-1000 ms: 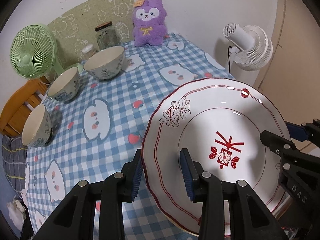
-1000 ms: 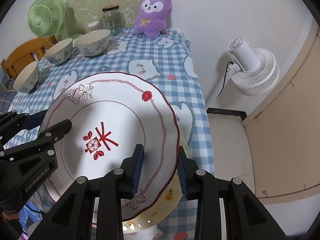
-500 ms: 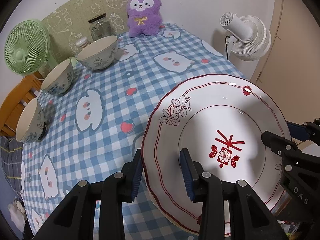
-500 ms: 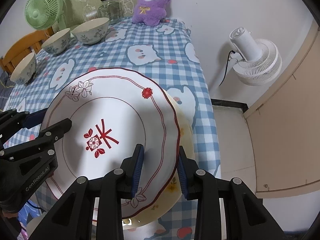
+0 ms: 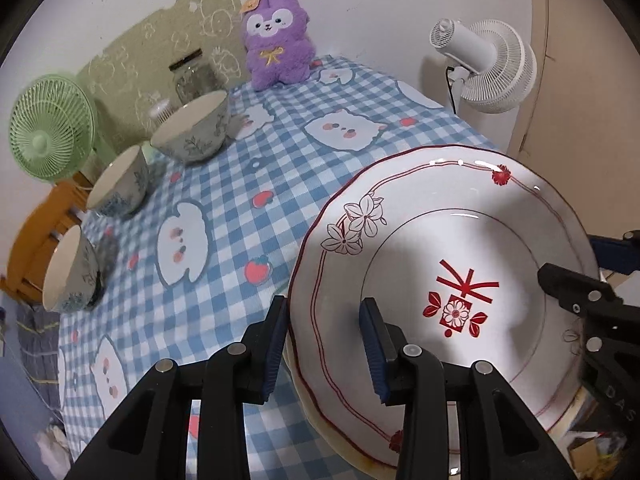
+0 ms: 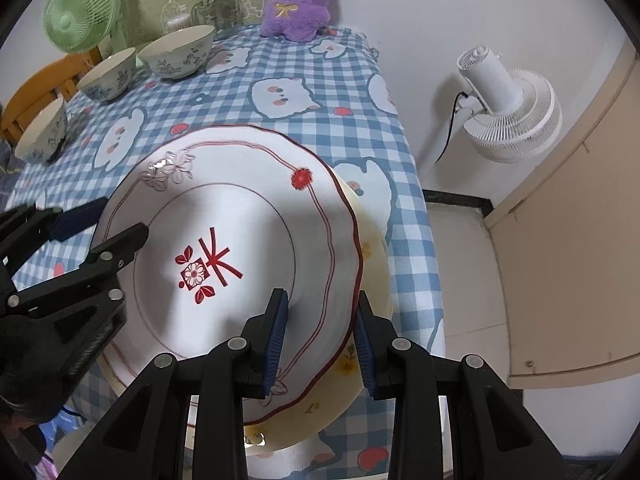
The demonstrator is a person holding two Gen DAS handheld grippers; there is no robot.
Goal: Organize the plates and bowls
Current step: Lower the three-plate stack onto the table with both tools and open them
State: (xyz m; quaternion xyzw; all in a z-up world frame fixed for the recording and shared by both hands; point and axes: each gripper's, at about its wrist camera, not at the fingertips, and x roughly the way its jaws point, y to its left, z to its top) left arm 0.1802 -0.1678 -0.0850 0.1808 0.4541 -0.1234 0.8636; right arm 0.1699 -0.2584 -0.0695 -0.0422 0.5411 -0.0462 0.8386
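Observation:
A white plate with red rim lines and a red flower motif (image 5: 460, 264) (image 6: 236, 240) lies over a cream yellow plate (image 6: 360, 364) at the table's near right edge. My left gripper (image 5: 324, 344) straddles the white plate's left rim, one blue pad on each side. My right gripper (image 6: 320, 336) straddles its right rim the same way. Small gaps show beside the pads. Three patterned bowls (image 5: 192, 128) (image 5: 118, 186) (image 5: 70, 272) stand in a row along the table's left side.
The table has a blue checked cloth (image 5: 240, 184). A purple plush toy (image 5: 276, 52), a glass jar (image 5: 192, 76) and a green fan (image 5: 44, 136) stand at the back. A white fan (image 6: 504, 108) stands on the floor right of the table. A wooden chair (image 5: 36, 232) is at left.
Both grippers and the white plate have dropped lower, onto the cream plate. The table looks closer in both views.

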